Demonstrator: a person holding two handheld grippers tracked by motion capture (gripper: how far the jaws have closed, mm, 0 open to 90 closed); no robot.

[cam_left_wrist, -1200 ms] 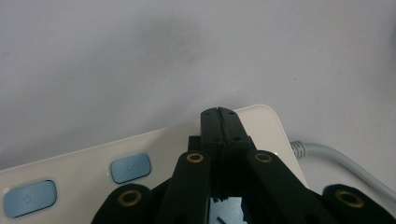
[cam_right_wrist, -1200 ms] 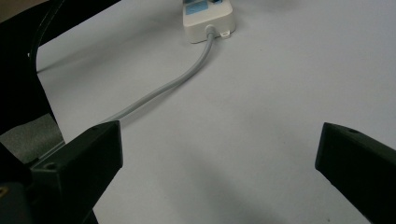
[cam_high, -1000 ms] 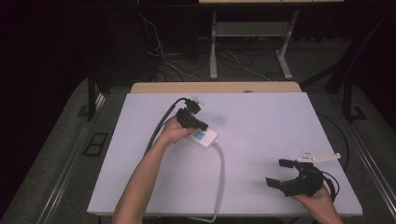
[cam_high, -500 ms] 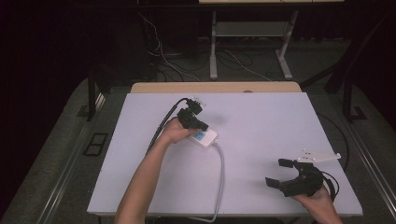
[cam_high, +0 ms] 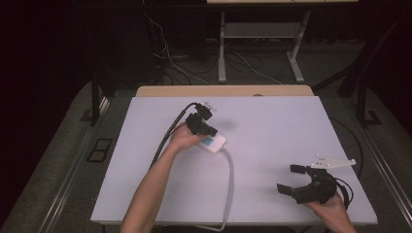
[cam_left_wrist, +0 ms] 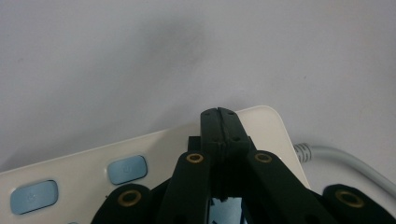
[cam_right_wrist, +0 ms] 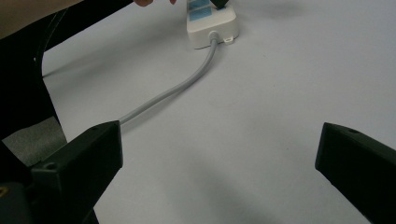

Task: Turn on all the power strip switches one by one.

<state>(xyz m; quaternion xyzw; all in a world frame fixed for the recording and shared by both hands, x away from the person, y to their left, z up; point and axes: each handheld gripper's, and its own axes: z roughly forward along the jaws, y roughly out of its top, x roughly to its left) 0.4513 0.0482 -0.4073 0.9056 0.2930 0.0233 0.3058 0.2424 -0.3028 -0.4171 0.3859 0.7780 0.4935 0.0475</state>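
L gripper (cam_high: pixel 210 130) closed, tips right over power strip (cam_high: pixel 213 143); strip's long axis diagonal, cord (cam_high: pixel 229 184) toward near edge. R gripper (cam_high: pixel 290 180) open, well apart.

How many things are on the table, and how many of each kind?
Power strip with grey cord: 1
Black grippers: 2, the left gripper shut on top of the strip, the right gripper open
Total: 3
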